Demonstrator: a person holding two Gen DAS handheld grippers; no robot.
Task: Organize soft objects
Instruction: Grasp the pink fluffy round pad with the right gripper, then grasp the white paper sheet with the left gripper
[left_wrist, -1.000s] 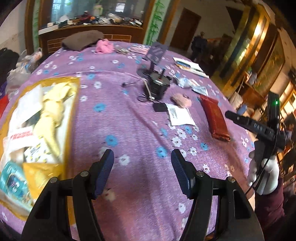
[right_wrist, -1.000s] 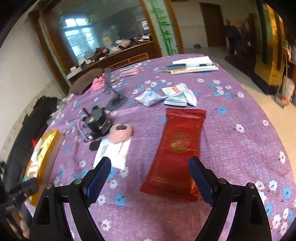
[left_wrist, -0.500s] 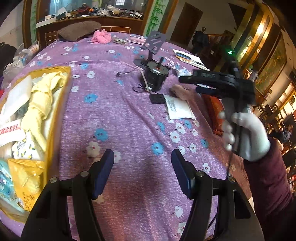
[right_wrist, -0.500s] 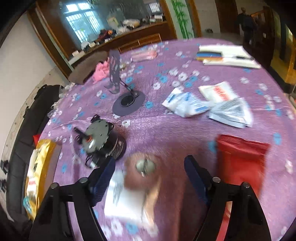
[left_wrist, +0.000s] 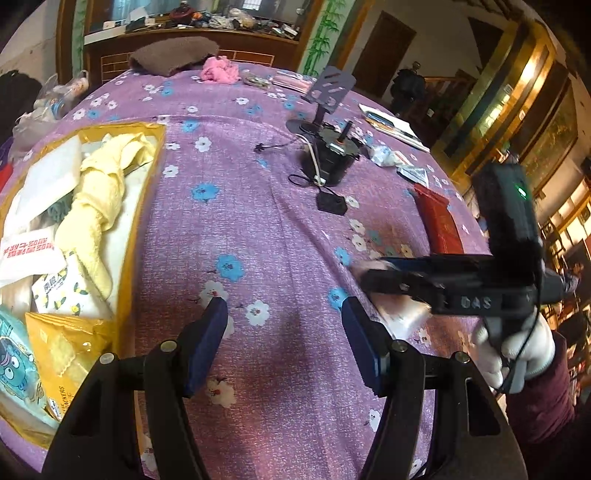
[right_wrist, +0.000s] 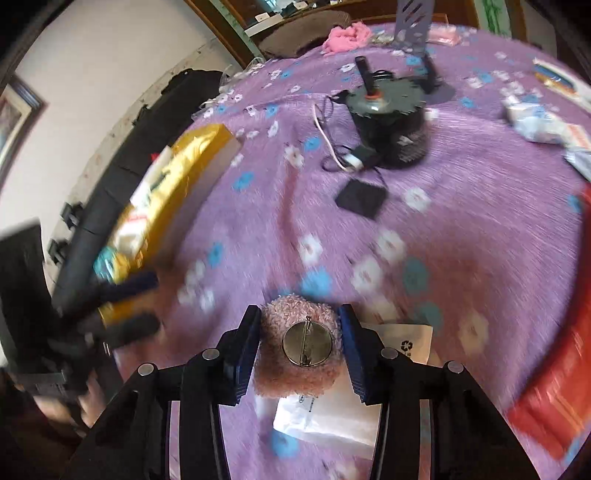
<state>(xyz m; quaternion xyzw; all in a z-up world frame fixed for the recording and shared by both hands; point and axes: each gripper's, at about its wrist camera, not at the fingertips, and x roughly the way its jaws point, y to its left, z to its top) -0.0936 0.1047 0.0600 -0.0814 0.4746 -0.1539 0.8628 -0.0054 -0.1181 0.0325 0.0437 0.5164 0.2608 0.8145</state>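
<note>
My right hand-held gripper (right_wrist: 300, 339) clamped the fuzzy pink brooch (right_wrist: 295, 325); my left hand-held gripper (left_wrist: 284, 332) gaped empty above the tabletop (left_wrist: 258, 229).

Left tongs (left_wrist: 282, 328) gape wide and empty; right tongs (right_wrist: 300, 339) are clamped on a fuzzy pink puff (right_wrist: 299, 317)

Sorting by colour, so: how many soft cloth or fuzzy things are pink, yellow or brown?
Pink: 2, fuzzy brooch in the right gripper, fluffy bundle far back
Yellow: 1, towel
Brown: 1, folded cloth
Total: 4
</note>
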